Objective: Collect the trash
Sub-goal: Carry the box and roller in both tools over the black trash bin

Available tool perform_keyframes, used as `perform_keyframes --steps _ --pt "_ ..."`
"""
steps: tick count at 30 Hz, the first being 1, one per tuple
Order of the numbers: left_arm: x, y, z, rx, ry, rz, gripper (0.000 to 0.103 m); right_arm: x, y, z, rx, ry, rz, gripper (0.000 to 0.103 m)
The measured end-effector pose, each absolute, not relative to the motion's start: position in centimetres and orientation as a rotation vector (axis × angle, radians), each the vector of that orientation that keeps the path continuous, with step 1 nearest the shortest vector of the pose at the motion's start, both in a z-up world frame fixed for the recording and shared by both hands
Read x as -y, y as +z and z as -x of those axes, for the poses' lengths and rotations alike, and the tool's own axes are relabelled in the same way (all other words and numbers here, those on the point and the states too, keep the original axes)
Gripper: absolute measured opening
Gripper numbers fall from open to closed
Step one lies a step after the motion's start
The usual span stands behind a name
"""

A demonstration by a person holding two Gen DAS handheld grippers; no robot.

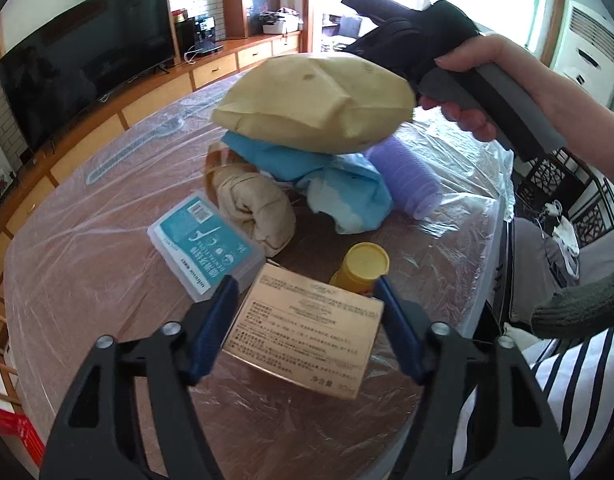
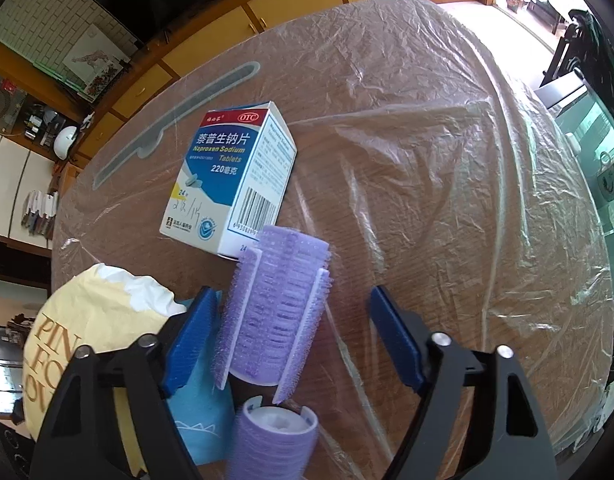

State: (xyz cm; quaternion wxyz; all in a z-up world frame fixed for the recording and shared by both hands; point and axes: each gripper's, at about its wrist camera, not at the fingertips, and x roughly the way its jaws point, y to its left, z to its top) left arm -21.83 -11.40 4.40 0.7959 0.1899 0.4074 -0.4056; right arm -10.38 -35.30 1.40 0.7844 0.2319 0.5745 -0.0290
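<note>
The left gripper (image 1: pixel 305 292) has its blue fingers (image 1: pixel 215 320) spread wide on either side of a gold carton (image 1: pixel 307 332), which lies flat on the plastic-covered table (image 1: pixel 87 260); whether the pads touch the carton's sides cannot be told. Just beyond the carton stands a yellow cup (image 1: pixel 363 266), upside down, near the right finger's tip. To the left lies a floss box (image 1: pixel 205 240), and behind it a beige rolled wad (image 1: pixel 255 208), blue wrapping (image 1: pixel 331 188) and a purple roller (image 1: pixel 407 176) crowd together. Above them sits a crumpled yellow paper bag (image 1: pixel 319 96), beside the hand (image 1: pixel 491 80) that grips the right tool's grey handle. The right gripper (image 2: pixel 291 304) is also spread open and holds nothing: a purple roller (image 2: pixel 279 308) lies between its fingers, close to the left one and well clear of the right. A second roller (image 2: pixel 275 440) lies nearer the camera. The paper bag (image 2: pixel 83 328) and blue wrapping (image 2: pixel 203 408) sit outside the left finger, and a medicine box (image 2: pixel 231 176) stands just past the roller.
</note>
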Motion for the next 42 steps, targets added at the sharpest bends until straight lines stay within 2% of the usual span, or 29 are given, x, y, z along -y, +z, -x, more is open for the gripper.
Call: perform_keyframes --steps 3,7,9,16,22,24,28,34,36,42 --pt "10.7 4.6 21.7 -0.873 -0.849 -0.367 0.069 36.2 1.8 10.7 -1.230 -0.062 -0.528 0.059" --pt "9.1 5.0 21.5 -0.876 -0.830 -0.270 0.069 37.5 2.1 11.6 -1.211 -0.062 -0.557 0.057" --pt "8.7 5.0 21.5 -0.872 -0.808 -0.253 0.069 37.6 2.1 11.8 -1.204 -0.056 -0.570 0.051" --pt "7.7 5.4 21.5 -0.862 -0.771 -0.207 0.069 39.0 2.8 13.6 -1.186 -0.076 -0.528 0.046" --pt "7.2 6.0 21.3 -0.846 -0.749 -0.181 0.069 38.5 2.7 13.2 -1.199 -0.095 -0.494 0.046" --pt "7.0 6.1 21.3 -0.840 -0.743 -0.173 0.069 37.9 2.3 13.2 -1.217 -0.118 -0.480 0.052" --pt "6.7 6.4 21.4 -0.830 -0.740 -0.174 0.069 36.2 1.7 13.4 -1.222 -0.137 -0.407 0.053" --pt "6.4 6.5 21.5 -0.819 -0.726 -0.179 0.069 35.1 2.3 13.8 -1.168 -0.143 -0.344 0.051" --pt "6.3 6.6 21.5 -0.813 -0.717 -0.181 0.069 35.0 2.5 14.1 -1.148 -0.136 -0.342 0.044" --pt "5.8 6.5 21.3 -0.816 -0.706 -0.170 0.069 36.0 3.2 14.9 -1.076 -0.144 -0.394 0.044"
